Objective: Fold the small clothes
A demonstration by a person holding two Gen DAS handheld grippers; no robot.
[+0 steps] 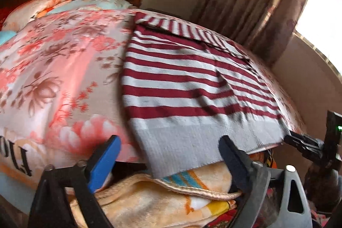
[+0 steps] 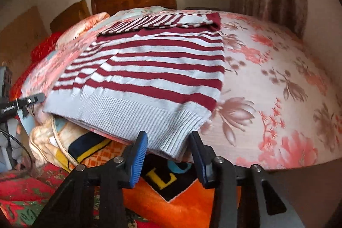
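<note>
**Striped sweater flat on the bed, both claws at its hem**

A maroon-and-white striped sweater [image 2: 149, 69] lies spread on the floral bedspread [image 2: 277, 87], sleeves folded in, its grey ribbed hem hanging over the bed's edge above a heap of blankets [image 1: 162, 202]. The right claw [image 2: 168, 155] straddles the hem's corner, pads not pressing. The left claw [image 1: 171, 155] stands released, wide around the hem's other end.

Left gripper [image 1: 168, 160] jaws gape wide; right gripper [image 2: 168, 155] jaws stand parted, both angled downward.
</note>
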